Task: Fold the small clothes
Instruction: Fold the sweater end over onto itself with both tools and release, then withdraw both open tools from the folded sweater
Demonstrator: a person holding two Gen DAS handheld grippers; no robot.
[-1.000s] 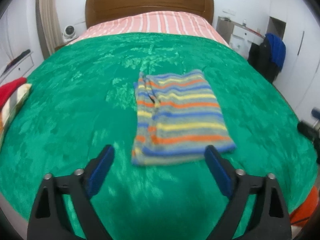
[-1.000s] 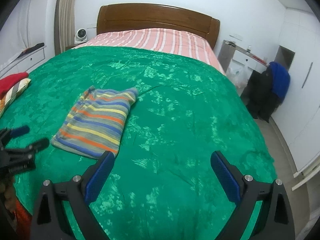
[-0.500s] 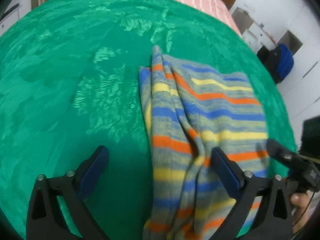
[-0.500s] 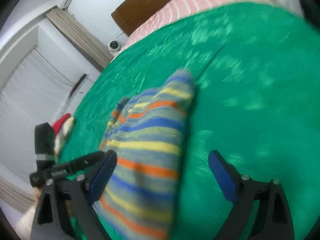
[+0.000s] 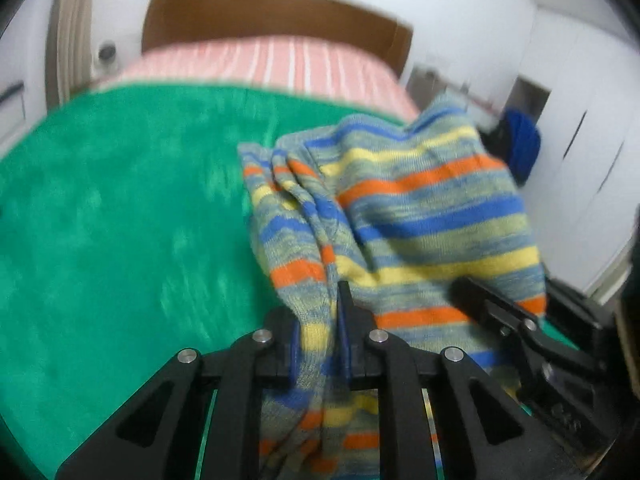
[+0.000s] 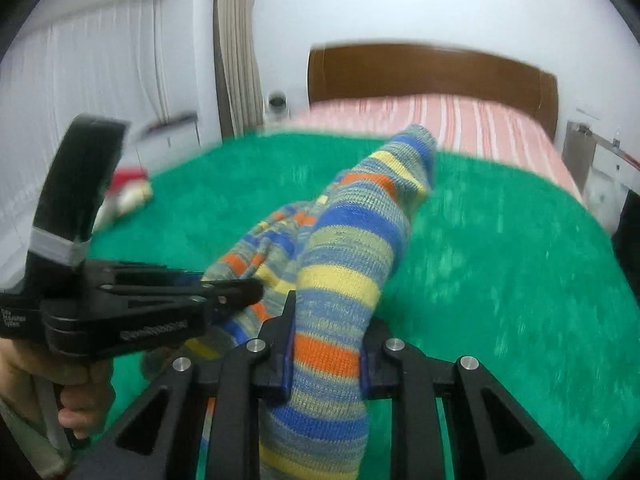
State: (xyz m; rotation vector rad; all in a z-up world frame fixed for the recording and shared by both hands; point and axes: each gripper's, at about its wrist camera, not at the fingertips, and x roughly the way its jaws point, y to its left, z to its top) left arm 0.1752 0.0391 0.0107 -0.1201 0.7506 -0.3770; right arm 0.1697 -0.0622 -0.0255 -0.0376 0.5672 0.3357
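Observation:
A folded striped knit garment (image 5: pixel 420 216), in blue, yellow, orange and grey bands, is lifted off the green bedspread (image 5: pixel 120 220). My left gripper (image 5: pixel 320 336) is shut on its near left edge. My right gripper (image 6: pixel 326 344) is shut on its near right edge, and the garment (image 6: pixel 344 248) rises ahead of it. The right gripper also shows at the right of the left wrist view (image 5: pixel 520 332). The left gripper shows at the left of the right wrist view (image 6: pixel 160 300).
The bed has a striped pink sheet (image 5: pixel 272 64) and a wooden headboard (image 6: pixel 432 72) at the far end. A red and cream cloth (image 6: pixel 128 192) lies at the bed's left edge. A dark blue garment (image 5: pixel 520 148) hangs by white cupboards on the right.
Both grippers have closed on the garment's near edge and lifted it off the bedspread; earlier they were open, approaching the garment lying flat.

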